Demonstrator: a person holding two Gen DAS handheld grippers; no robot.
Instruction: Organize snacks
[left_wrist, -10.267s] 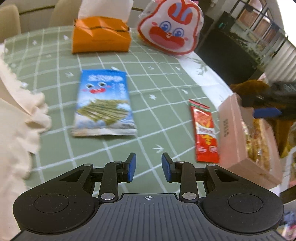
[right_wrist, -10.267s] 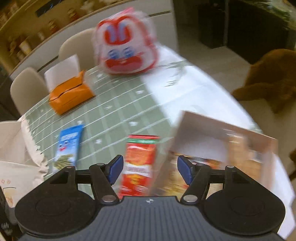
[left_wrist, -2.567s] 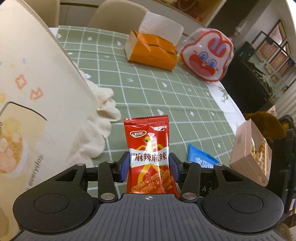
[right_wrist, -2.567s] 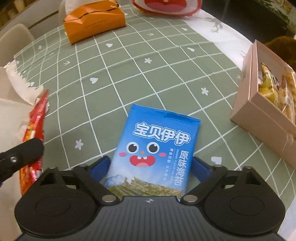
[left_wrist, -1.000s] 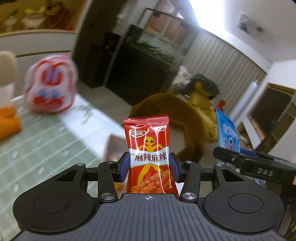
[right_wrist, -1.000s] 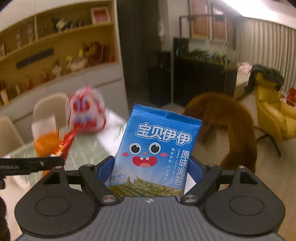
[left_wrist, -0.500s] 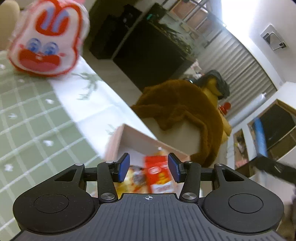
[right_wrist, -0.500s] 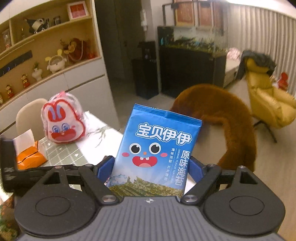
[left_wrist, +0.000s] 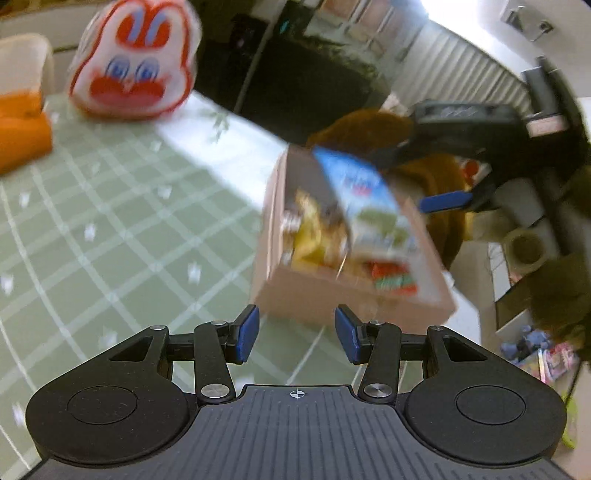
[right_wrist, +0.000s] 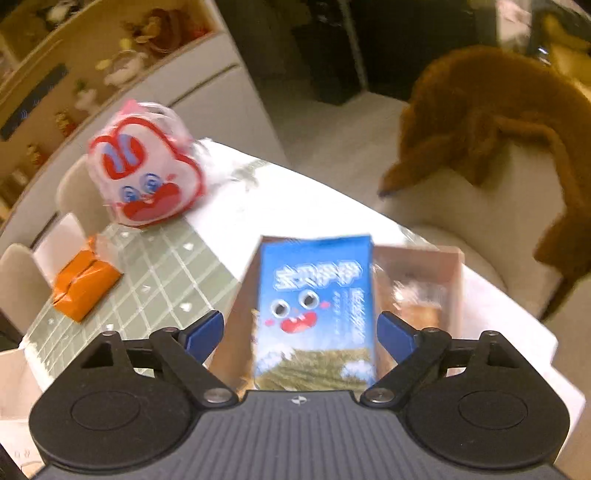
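Note:
A pink cardboard box (left_wrist: 332, 295) stands at the table's right edge with yellow snacks and the red snack packet (left_wrist: 391, 282) inside. The blue seaweed packet (left_wrist: 369, 206) is blurred, falling into the box below my right gripper (left_wrist: 424, 177). In the right wrist view the blue packet (right_wrist: 314, 314) lies loose between the wide-open fingers of my right gripper (right_wrist: 299, 328), over the box (right_wrist: 417, 288). My left gripper (left_wrist: 295, 332) is open and empty, just in front of the box.
A red-and-white bunny bag (left_wrist: 136, 62) and an orange tissue box (left_wrist: 22, 133) sit at the far side of the green checked tablecloth (left_wrist: 110, 221). A chair with a brown furry throw (right_wrist: 491, 122) stands beyond the table edge.
My right gripper has opened and let go of the blue packet, which drops toward the box. My left gripper has pulled back from the box, with the red packet lying inside.

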